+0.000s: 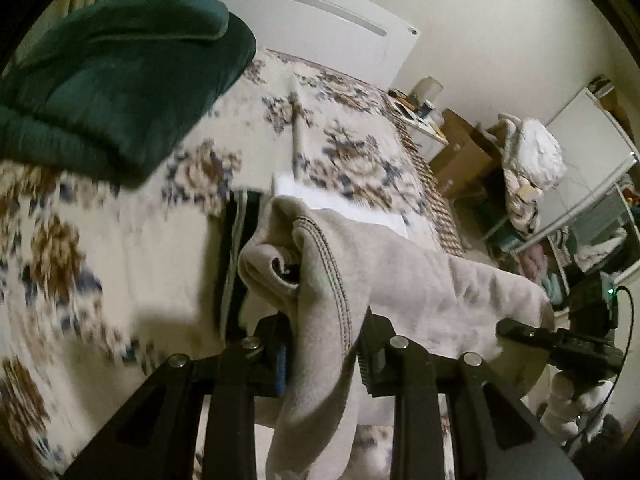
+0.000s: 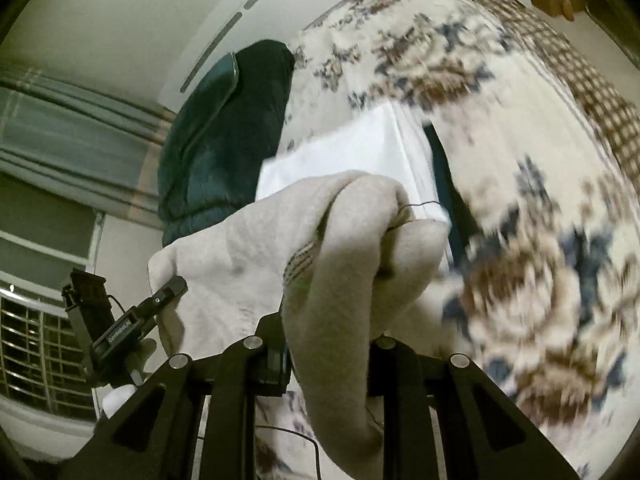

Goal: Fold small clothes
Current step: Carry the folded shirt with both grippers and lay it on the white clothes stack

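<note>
1. The left gripper (image 1: 324, 344) is clenched on one end of the beige garment (image 1: 400, 280) — stitched hem bunched right between the jaws, the rest draping down below.
2. The right gripper (image 2: 328, 352) is clamped on the other end of that same cloth (image 2: 340, 248), so it hangs stretched between the two, held up above the floral bedspread (image 1: 352, 148).
3. Under it on the bed there's a white folded piece (image 2: 360, 148) beside something dark.
4. A dark green garment (image 1: 120, 80) sits at the far left, near the white headboard (image 1: 320, 4).
5. Background's pretty motion-blurred — cluttered shelves (image 1: 580, 220) off to the right.
</note>
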